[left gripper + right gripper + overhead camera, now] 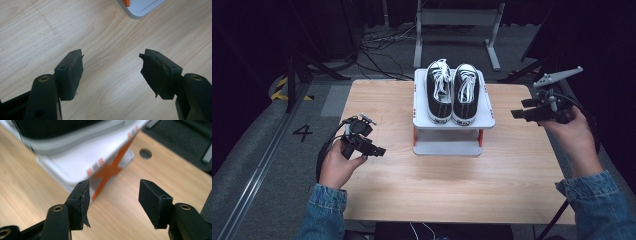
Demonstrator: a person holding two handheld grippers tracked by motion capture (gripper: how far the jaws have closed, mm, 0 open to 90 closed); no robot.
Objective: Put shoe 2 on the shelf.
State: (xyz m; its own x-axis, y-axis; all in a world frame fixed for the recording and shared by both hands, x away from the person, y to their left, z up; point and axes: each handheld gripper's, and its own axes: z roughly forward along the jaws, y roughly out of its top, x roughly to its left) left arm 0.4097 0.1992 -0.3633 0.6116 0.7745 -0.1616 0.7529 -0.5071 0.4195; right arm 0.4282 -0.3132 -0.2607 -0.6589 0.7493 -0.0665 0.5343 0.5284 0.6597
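In the right gripper view, the black shoe (50, 127) above and ahead of the jaws is blurred and cut off by the top edge, so its laces and toe cannot be made out, and the white rack (75, 162) it stands on is soft too, its orange brace partly hidden behind the left jaw. In the left gripper view, one corner of that rack (142, 7) shows far beyond the jaws, the rest lost past the top edge.

Bright table, dark surroundings, blurred near rack (75, 157)
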